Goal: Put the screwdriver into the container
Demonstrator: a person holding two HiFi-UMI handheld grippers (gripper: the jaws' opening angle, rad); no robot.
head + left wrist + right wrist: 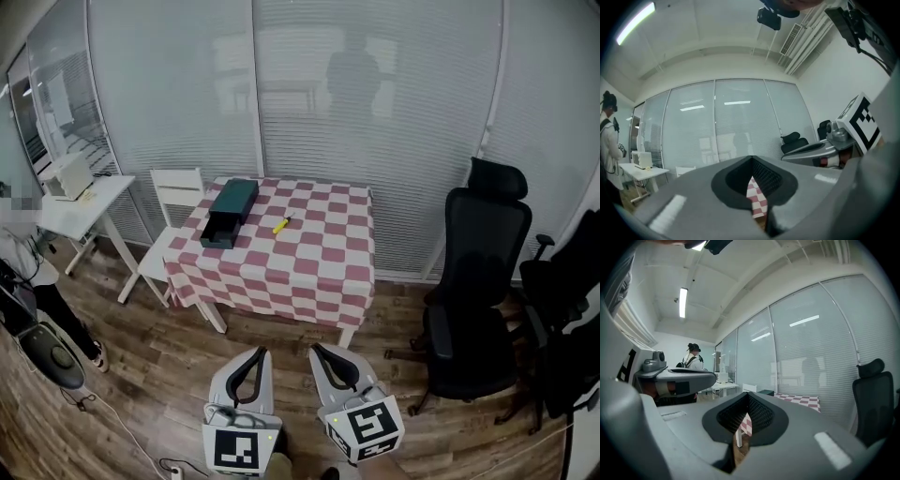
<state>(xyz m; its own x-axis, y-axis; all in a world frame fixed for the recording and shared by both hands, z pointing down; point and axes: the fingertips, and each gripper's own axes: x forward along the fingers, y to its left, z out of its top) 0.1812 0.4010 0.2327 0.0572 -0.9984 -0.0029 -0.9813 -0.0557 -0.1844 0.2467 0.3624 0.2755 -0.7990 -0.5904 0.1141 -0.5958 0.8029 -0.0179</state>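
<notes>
A yellow-handled screwdriver [282, 224] lies near the middle of the table with the red-and-white checked cloth [309, 272]. Just left of it sits the dark green container [229, 214], its drawer pulled out toward me. Both grippers are low at the picture's bottom, well short of the table and over the wooden floor. My left gripper [259, 354] [752, 161] is shut with nothing in it. My right gripper [319, 351] [747, 397] is beside it, also shut and empty. Both point roughly level toward the table, and a strip of the checked cloth shows through each jaw gap.
A white chair [176, 193] stands at the table's left, with a white desk [82, 201] further left. Black office chairs [480, 281] stand at the right. A person [21, 272] stands at the left edge. Glass walls with blinds run behind the table.
</notes>
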